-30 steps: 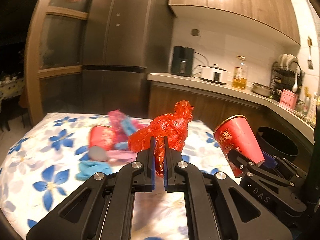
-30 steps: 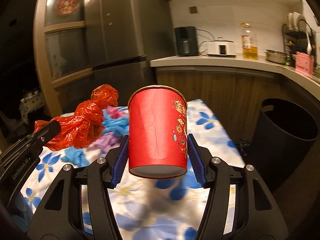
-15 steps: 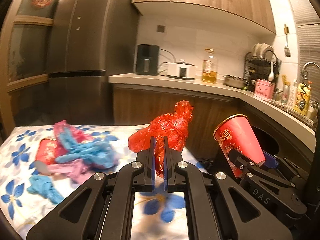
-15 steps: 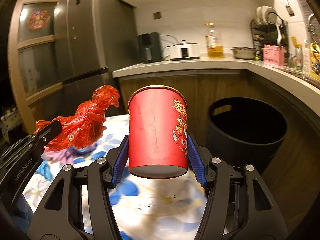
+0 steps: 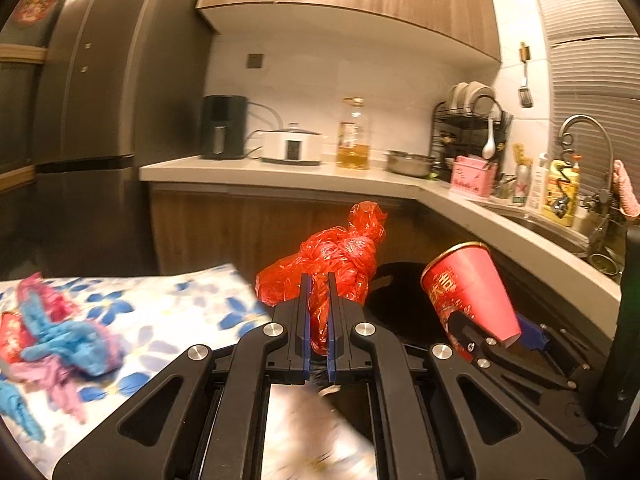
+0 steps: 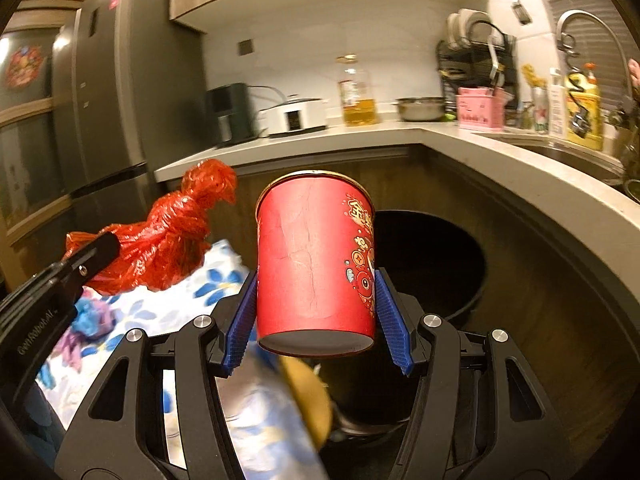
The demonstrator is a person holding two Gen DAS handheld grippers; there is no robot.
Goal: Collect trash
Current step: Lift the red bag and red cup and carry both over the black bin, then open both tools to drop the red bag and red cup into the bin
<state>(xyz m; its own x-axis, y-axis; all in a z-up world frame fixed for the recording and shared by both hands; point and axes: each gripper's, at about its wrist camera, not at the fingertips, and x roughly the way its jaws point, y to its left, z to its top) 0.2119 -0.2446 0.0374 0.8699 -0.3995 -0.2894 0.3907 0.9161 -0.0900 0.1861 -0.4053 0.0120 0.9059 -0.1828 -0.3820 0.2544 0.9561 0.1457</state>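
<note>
My left gripper (image 5: 318, 300) is shut on a crumpled red plastic bag (image 5: 340, 256), which sticks up past its blue pads; the same red bag (image 6: 168, 240) shows at the left of the right wrist view. My right gripper (image 6: 316, 300) is shut on an upright red paper cup (image 6: 316, 260) with gold print, its blue pads pressing both sides. From the left wrist view that cup (image 5: 468, 292) tilts at the right. A round black trash bin (image 6: 440, 256) stands on the floor just behind the cup, below the counter.
A table with a blue-flowered cloth (image 5: 168, 304) lies at the left, carrying blue and pink crumpled scraps (image 5: 64, 340) and another red cup (image 5: 12, 340). A kitchen counter (image 6: 500, 152) with appliances, a bottle and a sink wraps behind and to the right. A tall fridge (image 5: 100, 120) stands at the left.
Both grippers have swung right, away from the table and toward the counter corner. The black bin now sits straight ahead. Both grips are unchanged.
</note>
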